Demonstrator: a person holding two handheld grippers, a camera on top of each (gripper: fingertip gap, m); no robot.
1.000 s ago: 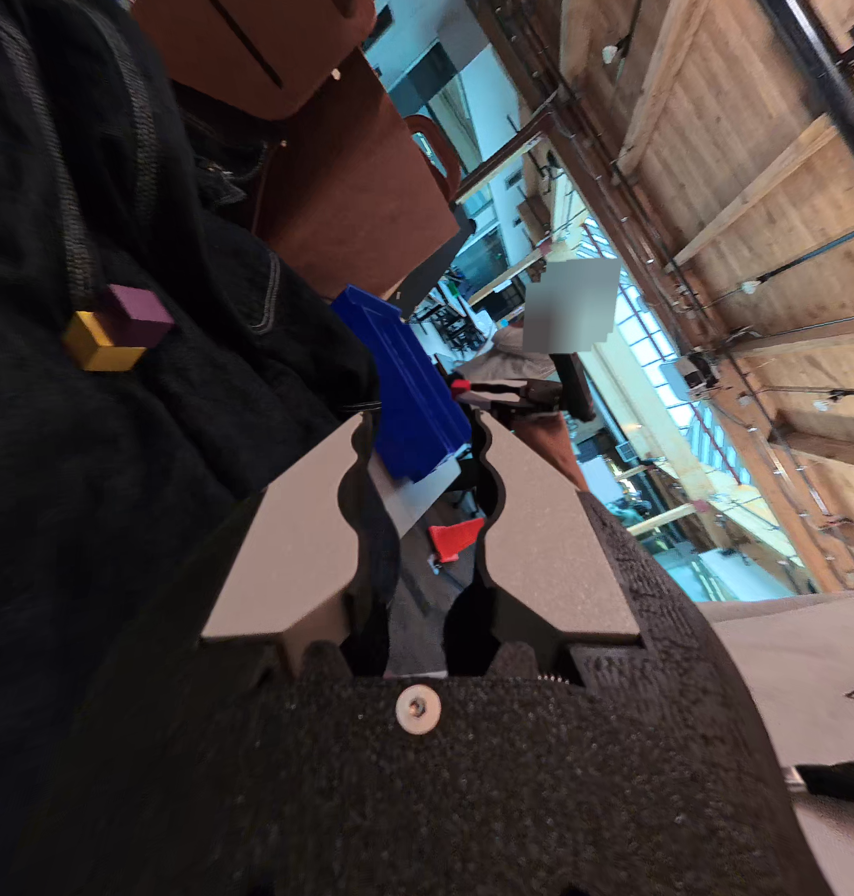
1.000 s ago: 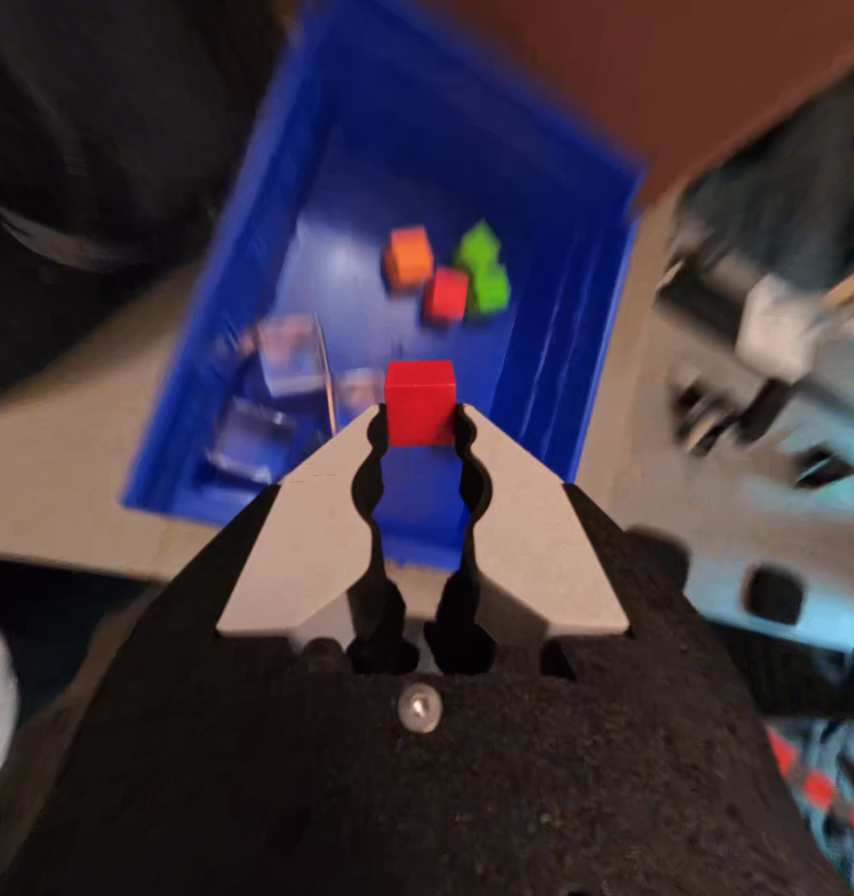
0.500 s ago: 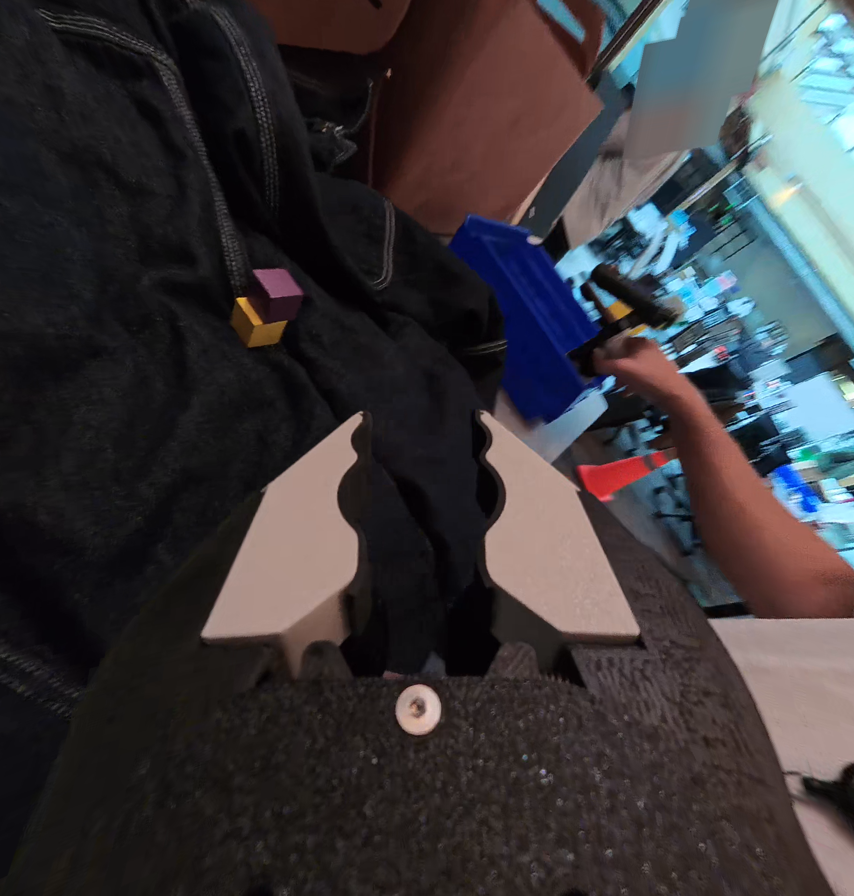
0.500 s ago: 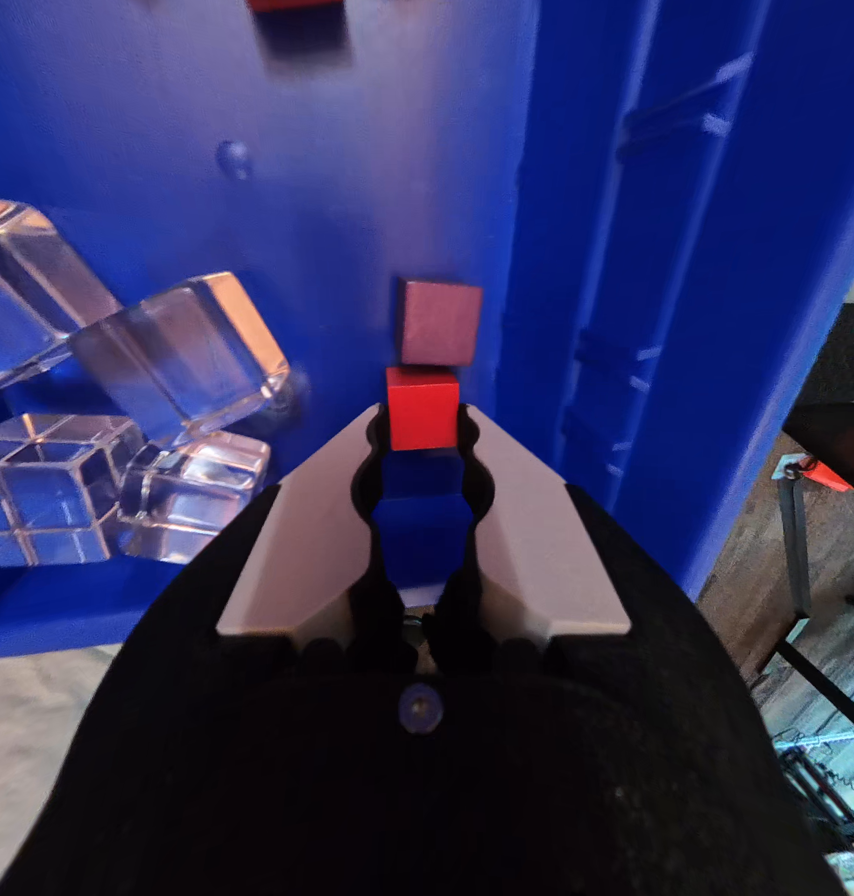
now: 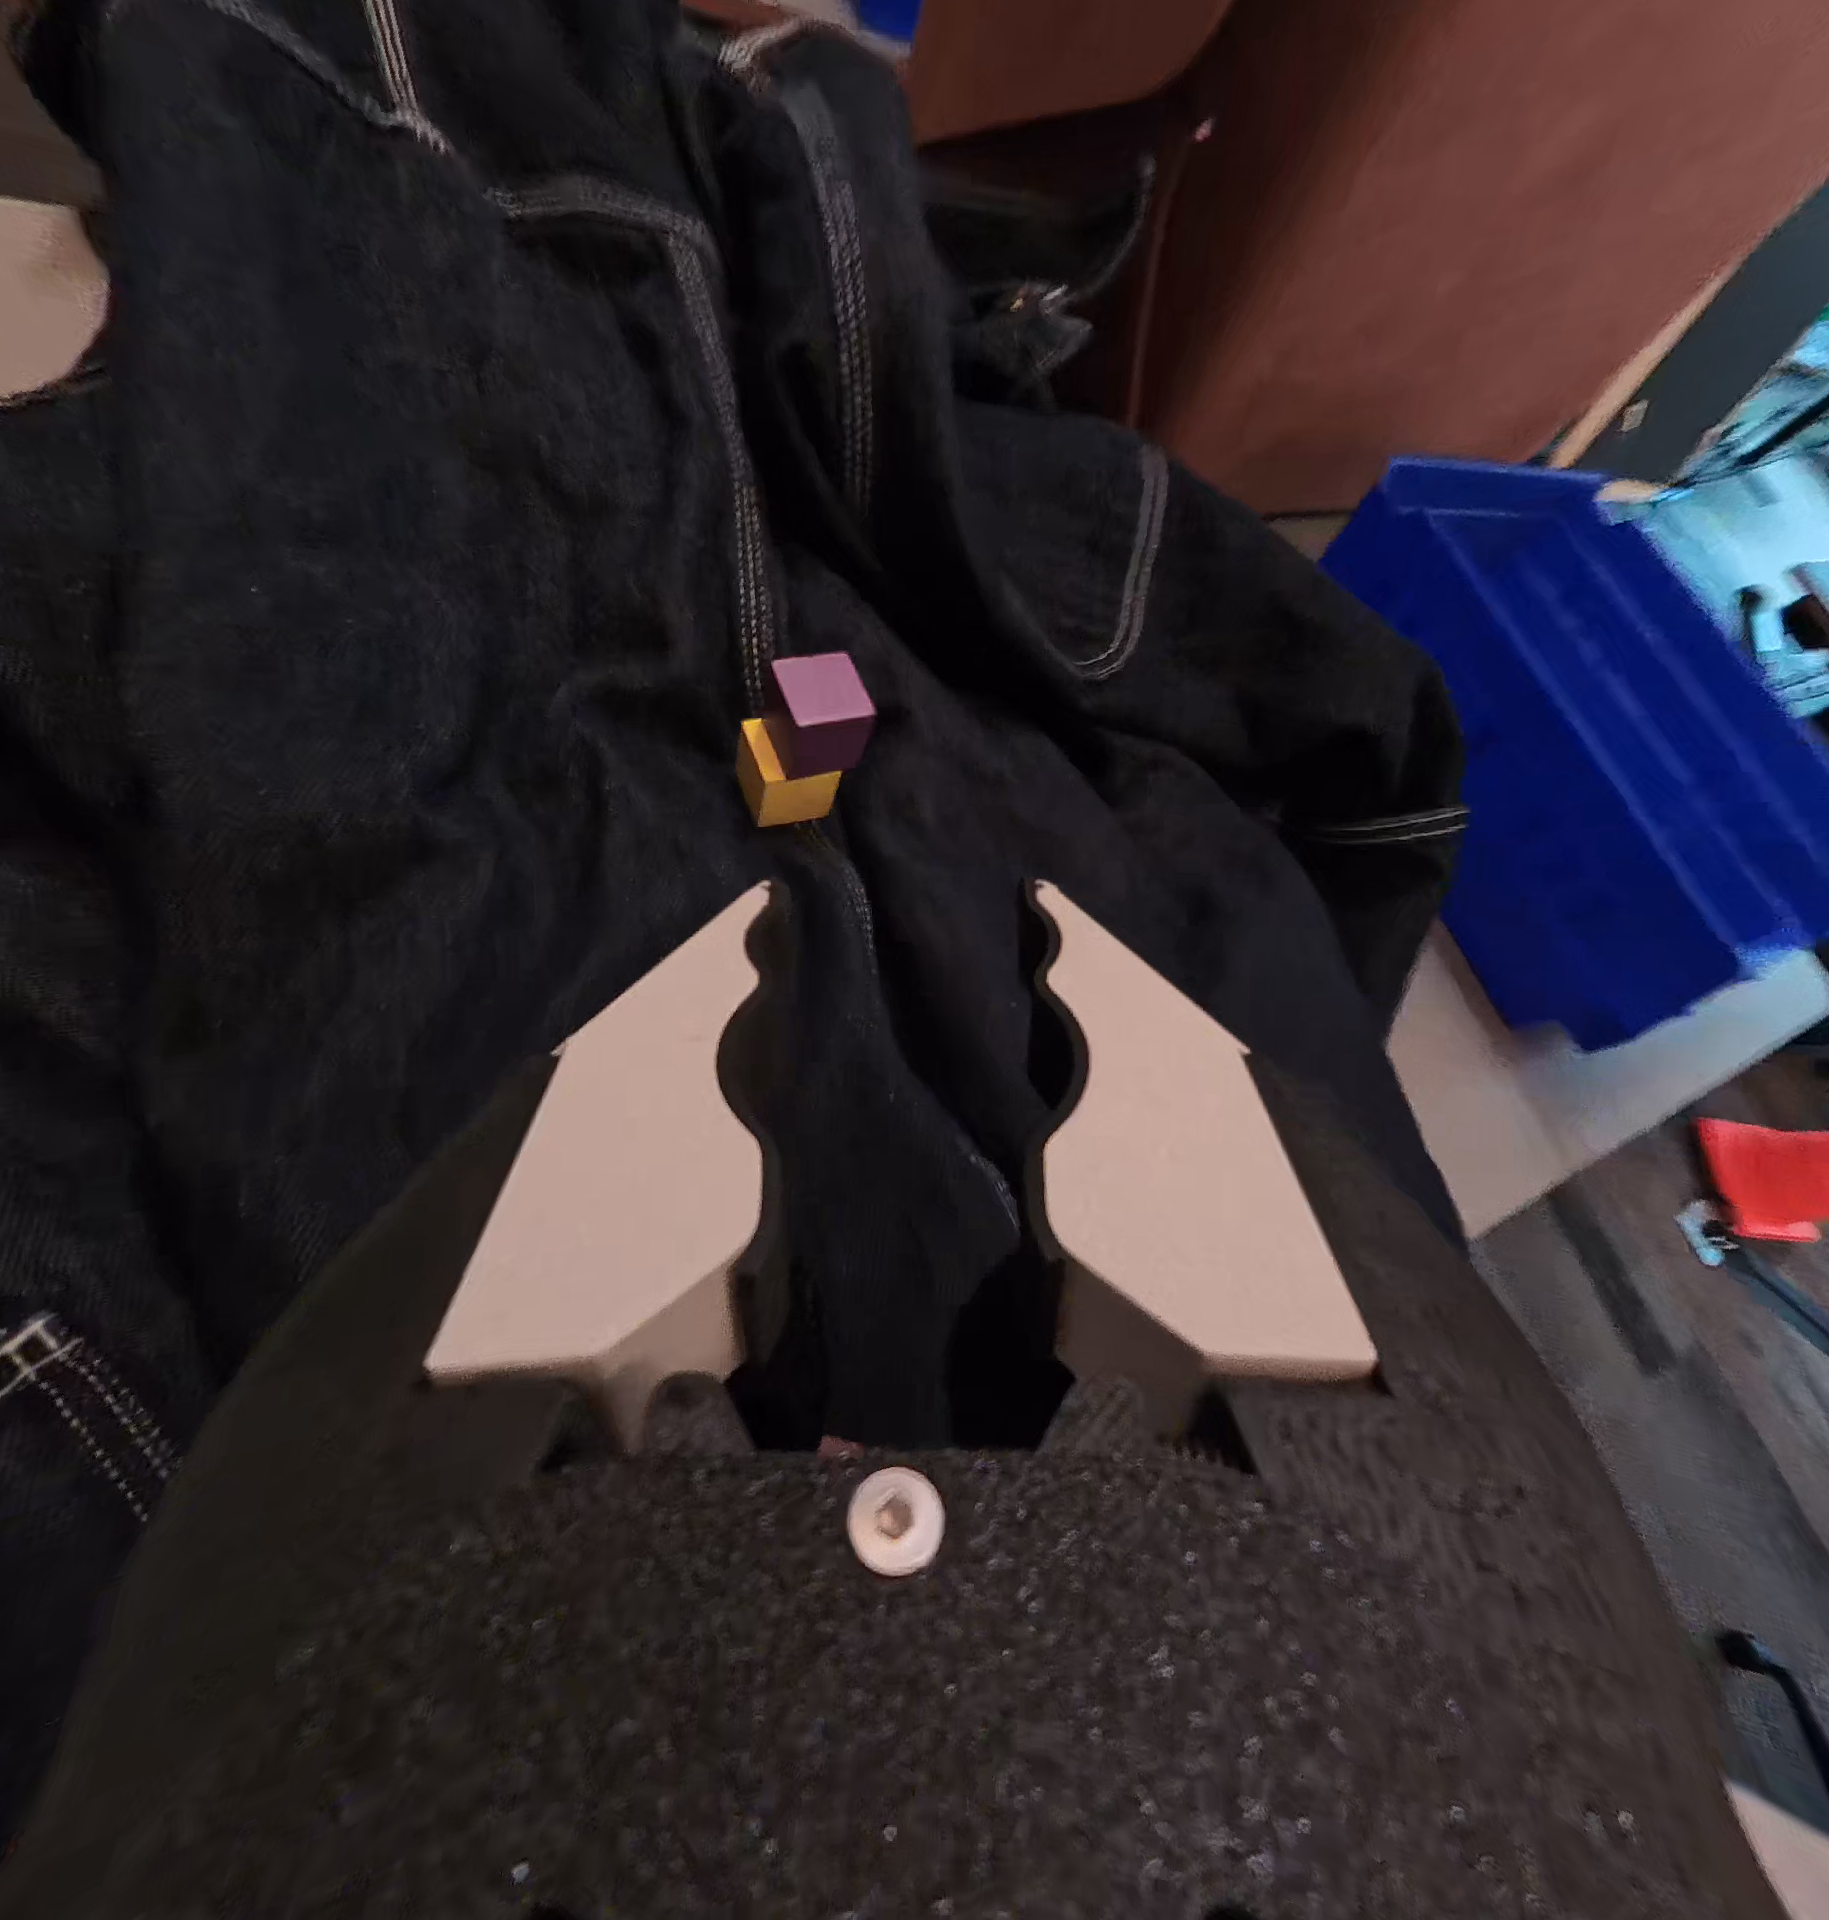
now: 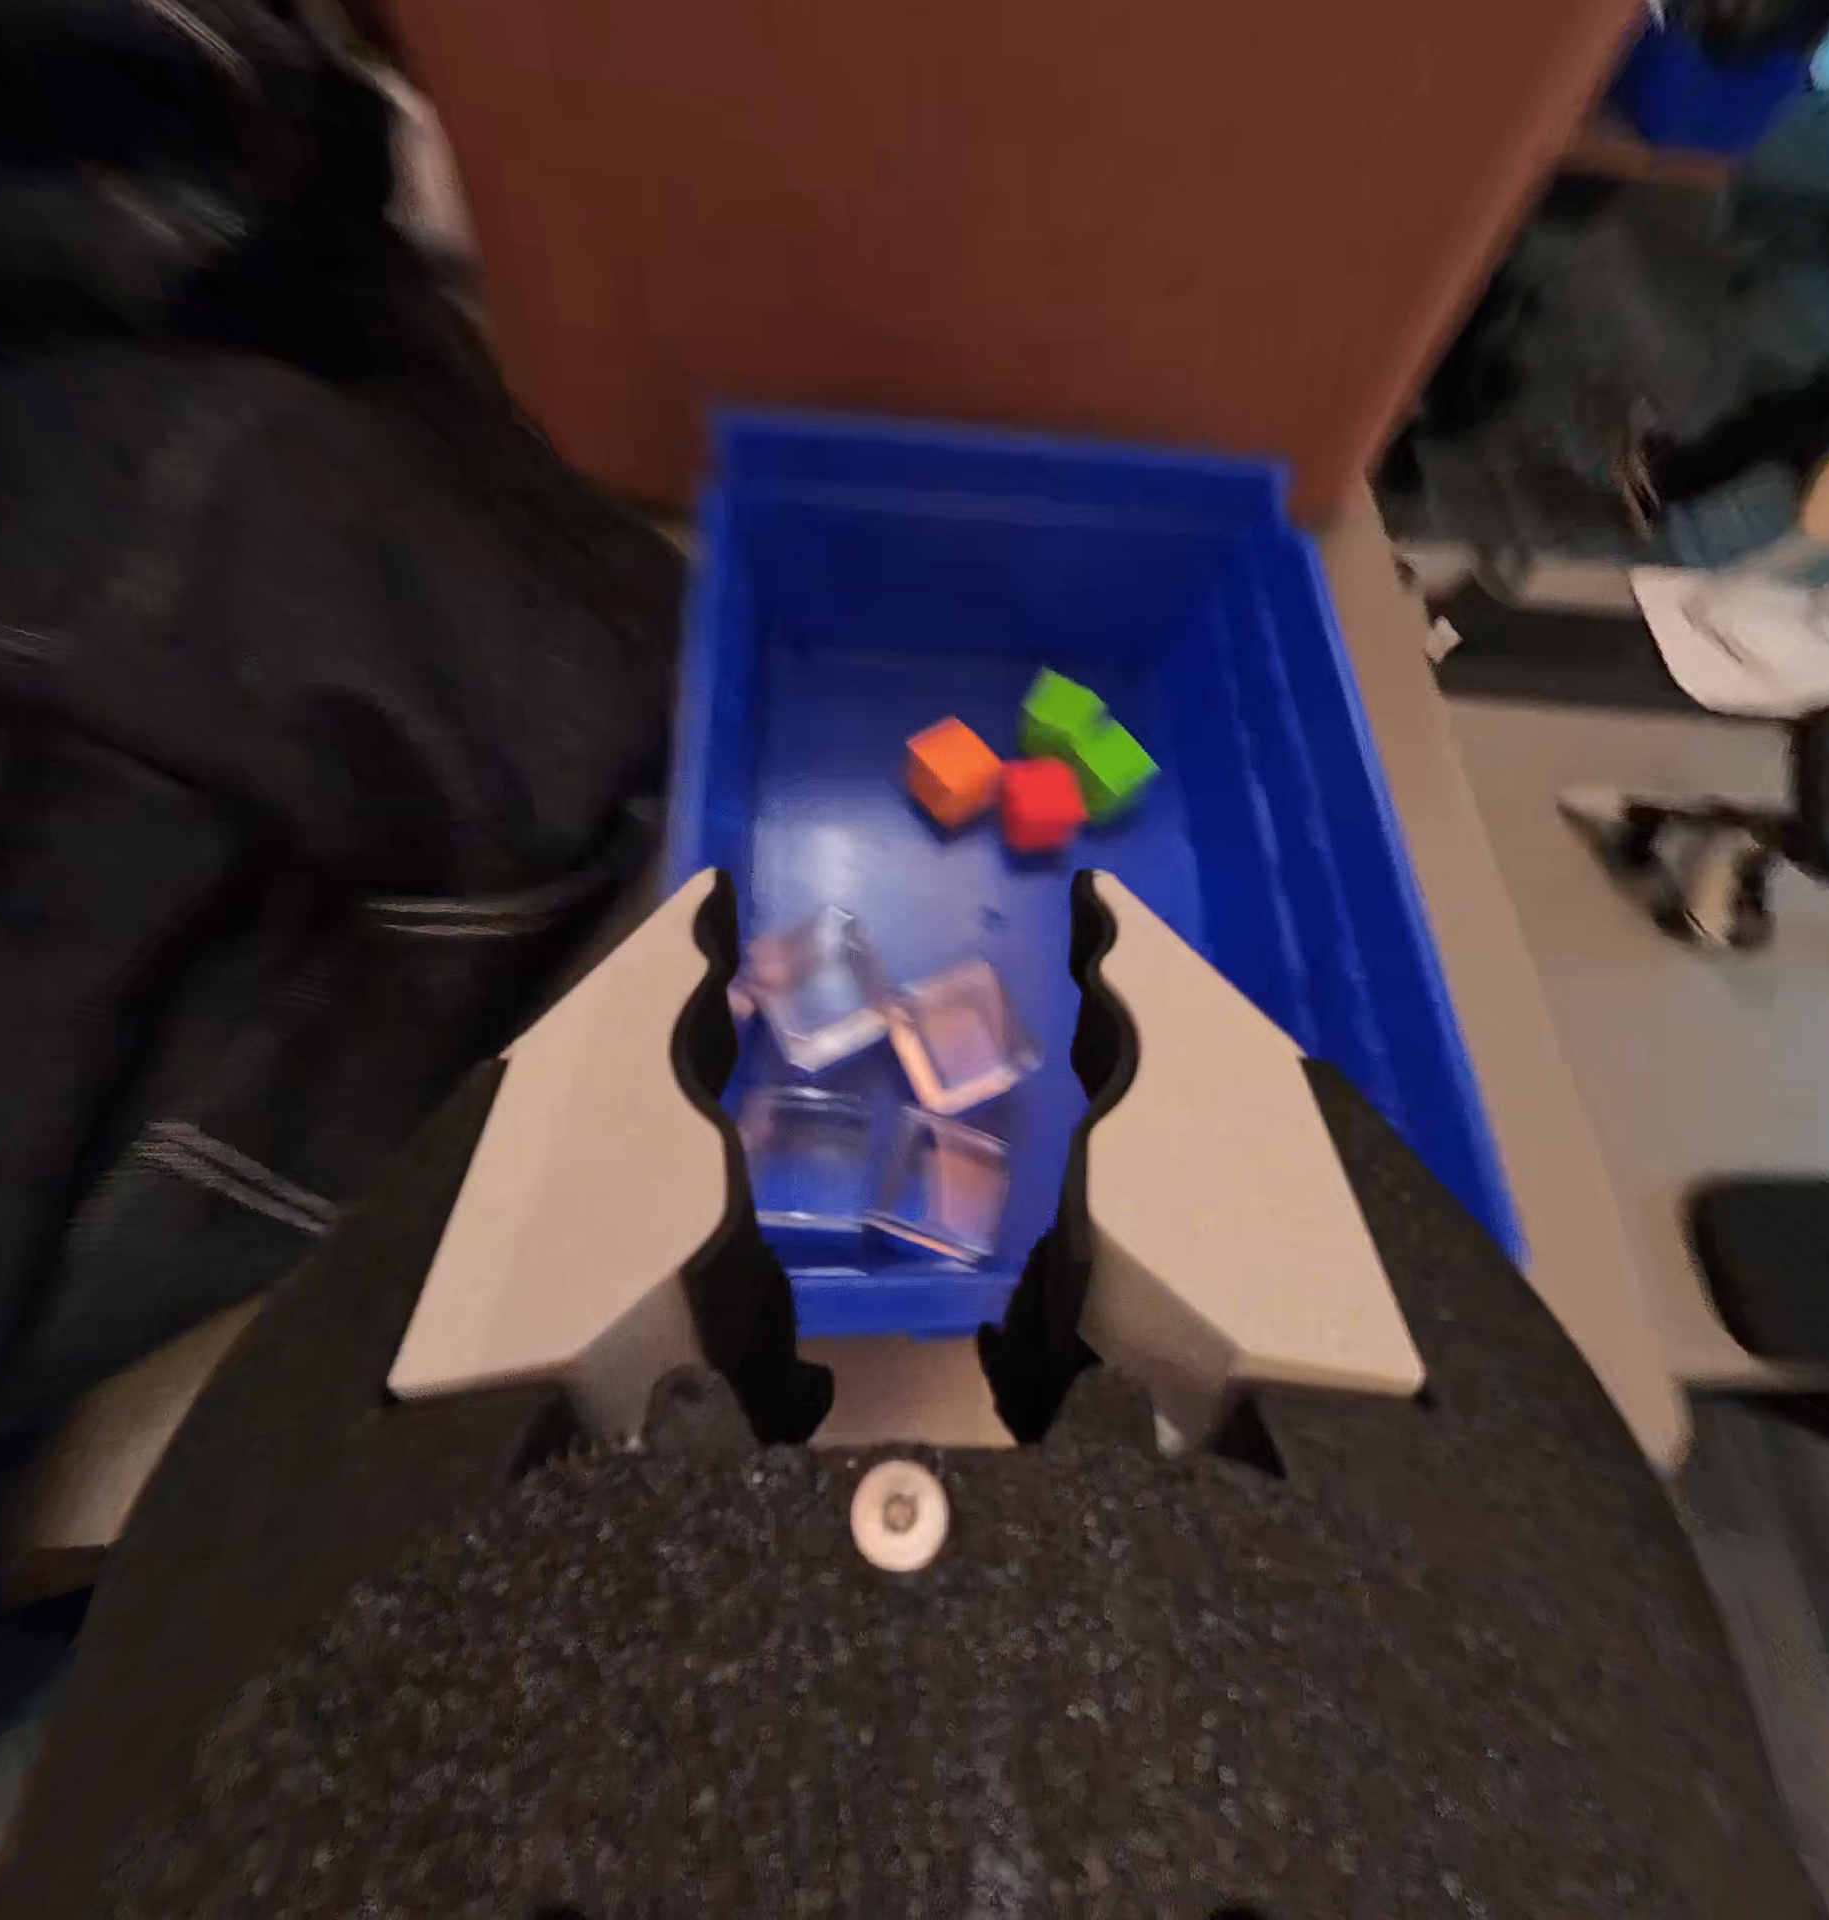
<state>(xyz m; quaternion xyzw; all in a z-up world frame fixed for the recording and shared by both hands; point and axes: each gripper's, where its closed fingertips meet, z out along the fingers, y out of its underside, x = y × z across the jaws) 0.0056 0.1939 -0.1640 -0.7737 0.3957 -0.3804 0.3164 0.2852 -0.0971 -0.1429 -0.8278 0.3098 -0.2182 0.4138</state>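
Cubes: purple cube (image 5: 823,704) sits stacked on yellow cube (image 5: 782,781), overlapping and offset toward 1 o'clock, both resting on a crumpled black denim garment (image 5: 349,582). The stack lies at 12 o'clock from the left tongs (image 5: 902,891), slightly to the 11 side of the gap's centreline, near the tips but not touching. No long axis to speak of; the stack's faces are turned a little relative to the jaws. Left tongs are spread, nothing between them except a fold of denim showing through the gap; whether the tips touch the cloth, can't tell.

Blue bin (image 5: 1616,748) is at 2–3 o'clock in the left view, well apart from the stack, on the pale surface (image 5: 1492,1101) by the garment's edge.

Right view (blurred): right tongs (image 6: 899,883) are spread and hold nothing, hovering above the near end of the bin (image 6: 1336,935). Inside it: clear blocks (image 6: 879,1081) at the near end, seen through the gap; orange cube (image 6: 951,771), red cube (image 6: 1040,802) and green pieces (image 6: 1086,740) clustered at 12–1 o'clock past the tips. Brown panel (image 6: 993,229) stands behind the bin; garment at 9 o'clock.

Left tongs are nearer the purple/yellow stack; right tongs nearer the bin.
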